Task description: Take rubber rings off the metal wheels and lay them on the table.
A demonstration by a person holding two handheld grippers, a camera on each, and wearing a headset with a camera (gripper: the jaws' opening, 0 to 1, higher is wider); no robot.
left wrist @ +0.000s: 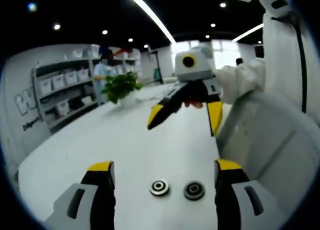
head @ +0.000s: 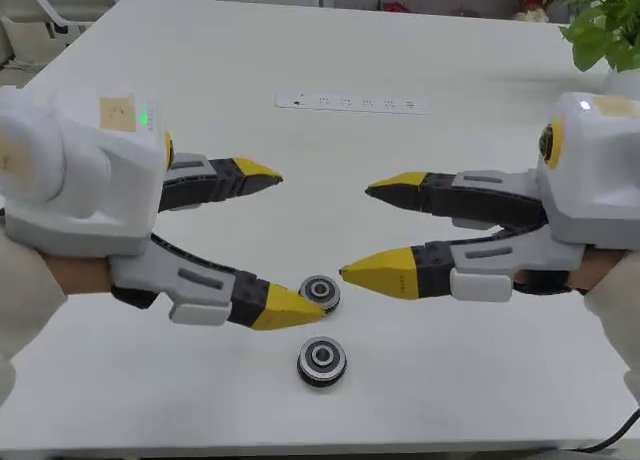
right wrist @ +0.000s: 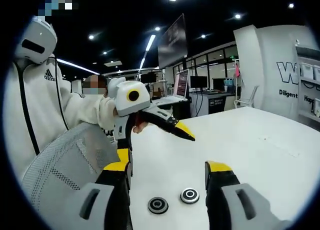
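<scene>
- My left gripper [head: 292,247] comes in from the left over the table [head: 200,60], jaws wide apart and holding nothing
- My right gripper [head: 357,230] faces it from the right, jaws spread too – also empty
- The yellow tips of the two grippers point at each other with a gap between them, none touching
- Two wheels lie flat on the table, close together but apart
- The far wheel [head: 320,292] sits just beside my left gripper's lower tip, with the right gripper's lower tip near it on the other side; I cannot tell whether the left tip touches it
- The near wheel [head: 321,361] lies closer to me, clear of all the tips
- Each wheel shows a dark outer band round a metal hub – the rings look still on
- In both gripper views the two wheels lie low between my own jaws, side by side
- A power strip [head: 352,103] lies further back on the table, and a plant [head: 600,20] stands at the far right corner
</scene>
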